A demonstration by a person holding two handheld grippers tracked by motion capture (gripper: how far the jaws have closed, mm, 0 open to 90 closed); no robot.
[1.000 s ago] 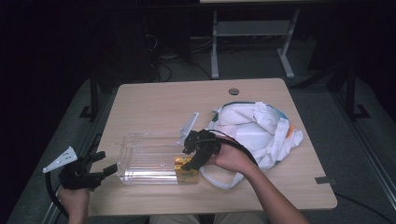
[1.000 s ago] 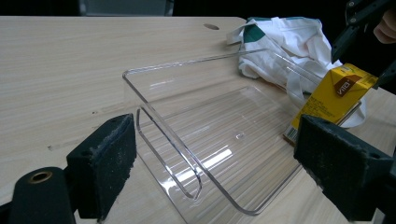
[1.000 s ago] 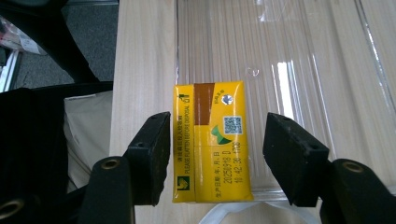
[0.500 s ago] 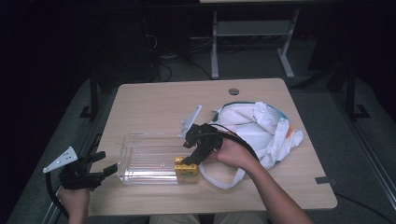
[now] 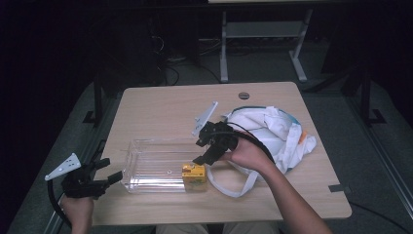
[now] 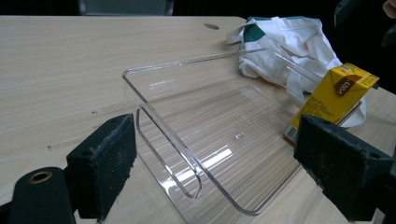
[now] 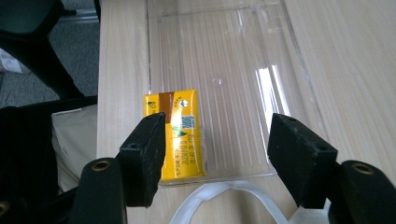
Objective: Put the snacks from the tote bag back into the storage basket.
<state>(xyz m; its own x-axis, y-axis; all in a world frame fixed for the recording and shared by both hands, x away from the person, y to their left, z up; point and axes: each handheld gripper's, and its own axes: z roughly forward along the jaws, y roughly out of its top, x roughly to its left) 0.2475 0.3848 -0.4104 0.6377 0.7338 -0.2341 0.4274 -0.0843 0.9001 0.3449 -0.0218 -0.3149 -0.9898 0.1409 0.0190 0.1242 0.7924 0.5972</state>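
Right gripper view: right gripper point(image 7: 212, 154) jaws spread wide, empty, above small yellow juice carton point(image 7: 180, 135) | carton lies in corner of clear rectangular plastic tray point(image 5: 146, 163) beside white cloth bag point(image 5: 272, 134) | left gripper point(image 5: 109, 173) wide open, empty, at wooden table point(image 5: 160, 107) edge.

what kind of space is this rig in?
Probably a lab or data-collection workroom, not a home. A lone wooden table with a cable port stands on grey carpet, the surroundings are dark, loose cables trail on the floor behind it, and a bare metal frame stand sits beyond.
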